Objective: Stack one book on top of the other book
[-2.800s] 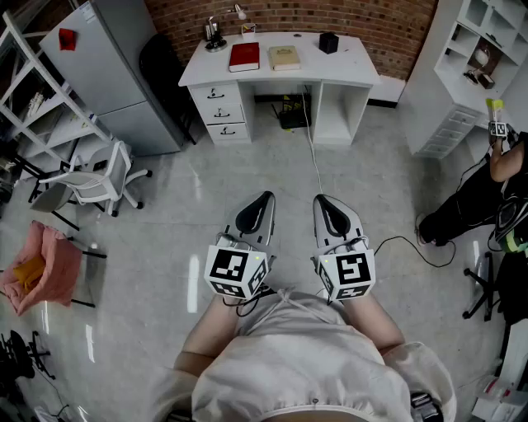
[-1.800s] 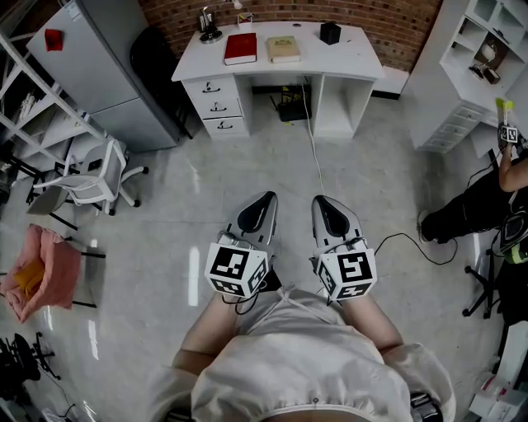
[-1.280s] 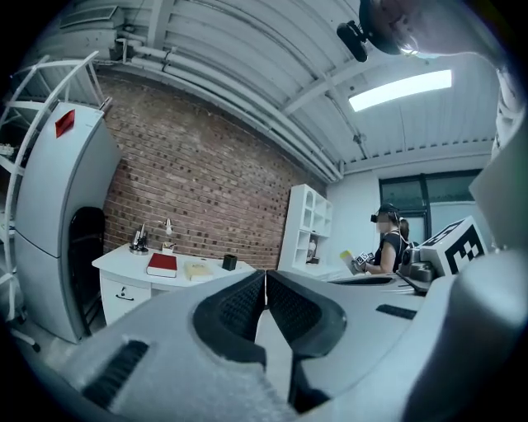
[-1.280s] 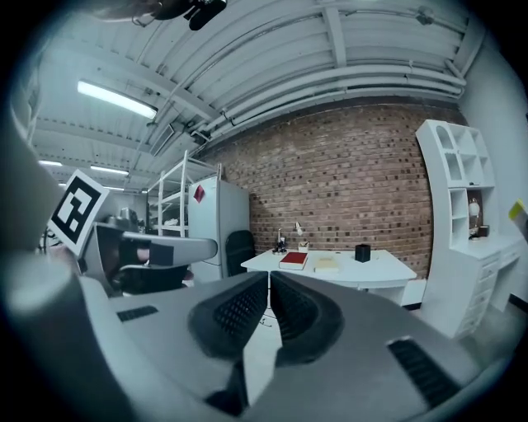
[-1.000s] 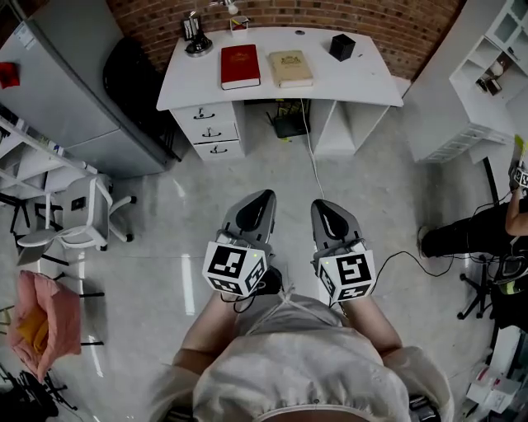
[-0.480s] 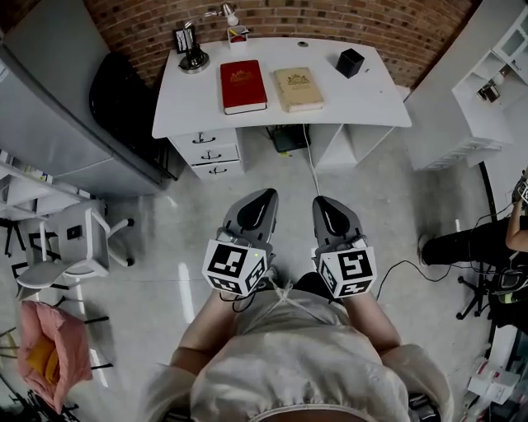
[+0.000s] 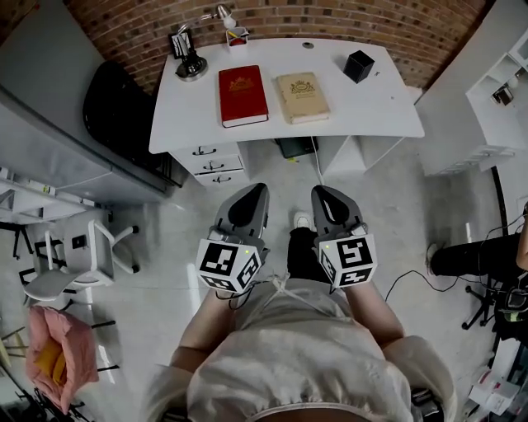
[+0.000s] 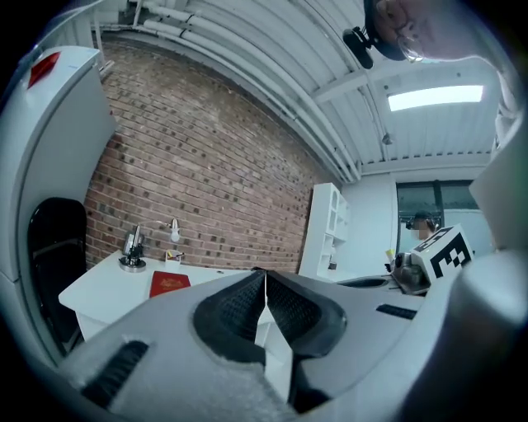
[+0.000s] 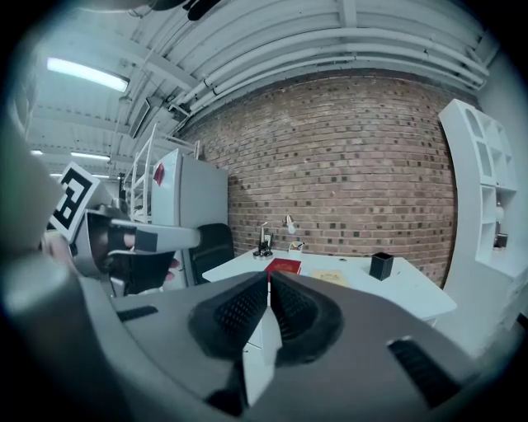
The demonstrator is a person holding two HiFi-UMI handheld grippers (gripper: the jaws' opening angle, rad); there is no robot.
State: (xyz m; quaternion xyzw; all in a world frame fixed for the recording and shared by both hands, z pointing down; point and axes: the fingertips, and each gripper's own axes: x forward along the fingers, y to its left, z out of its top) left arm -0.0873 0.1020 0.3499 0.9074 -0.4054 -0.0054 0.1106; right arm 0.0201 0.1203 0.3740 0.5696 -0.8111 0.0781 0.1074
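Stacking unstarted: red hardcover book [image 7: 243, 96] and tan hardcover book [image 7: 302, 96] are lying side by side on white tabletop [image 7: 375, 111], left tool [image 7: 254, 191] and right tool [image 7: 322, 192] closed, empty.

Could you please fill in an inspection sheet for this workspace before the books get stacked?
Surface: white desk against the brick wall, mostly bare.
Job's things: red book and tan book lie flat side by side, apart, not stacked.
Clutter: lamp and small cup at the back left, black box at the back right.
Grippers: left gripper and right gripper are both shut and empty, over the floor, short of the desk.
Cables: one cable runs out from under the desk; a second cable lies on the floor at the right.
Surroundings: black chair, white chair, white shelves, a person at the right edge.
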